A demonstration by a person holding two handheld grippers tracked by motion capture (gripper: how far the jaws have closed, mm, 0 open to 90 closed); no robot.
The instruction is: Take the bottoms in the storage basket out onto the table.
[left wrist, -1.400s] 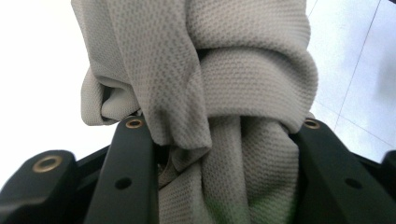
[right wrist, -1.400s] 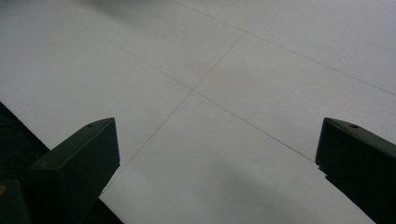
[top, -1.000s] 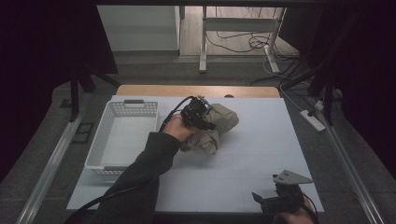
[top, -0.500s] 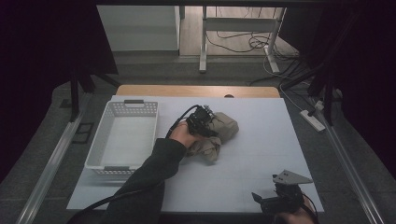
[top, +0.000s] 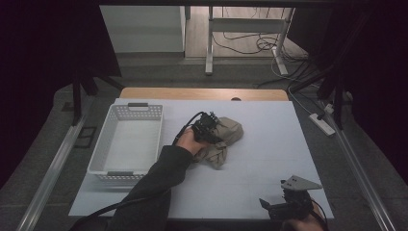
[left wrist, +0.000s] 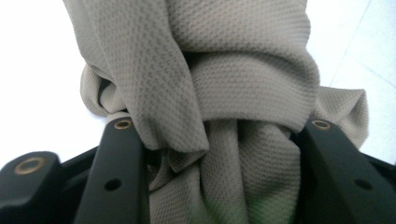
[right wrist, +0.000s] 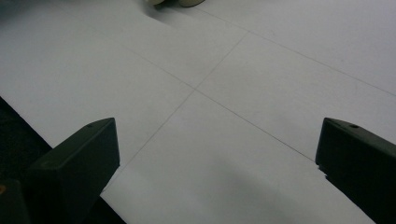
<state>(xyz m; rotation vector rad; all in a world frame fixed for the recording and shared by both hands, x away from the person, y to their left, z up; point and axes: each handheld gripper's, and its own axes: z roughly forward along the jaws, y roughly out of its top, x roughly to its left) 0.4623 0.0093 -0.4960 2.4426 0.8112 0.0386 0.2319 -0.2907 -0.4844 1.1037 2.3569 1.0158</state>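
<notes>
A crumpled beige cloth lies on the white table just left of its middle. My left gripper is down on the cloth's left part, a dark sleeve behind it. In the left gripper view the bunched cloth packs the gap between the two black jaws and touches both; the left gripper still pinches it, though its jaws have just been opening. My right gripper rests at the near right edge of the table. In its own view the right gripper is open over bare table.
A white slotted basket stands at the table's left side and looks empty. Cables lie on the floor beyond the table, and a power strip lies off its right edge. White tabletop spreads between the cloth and the right gripper.
The left hand and gripper sank down onto the table with the cloth, which now lies flatter. The right gripper has not moved.
</notes>
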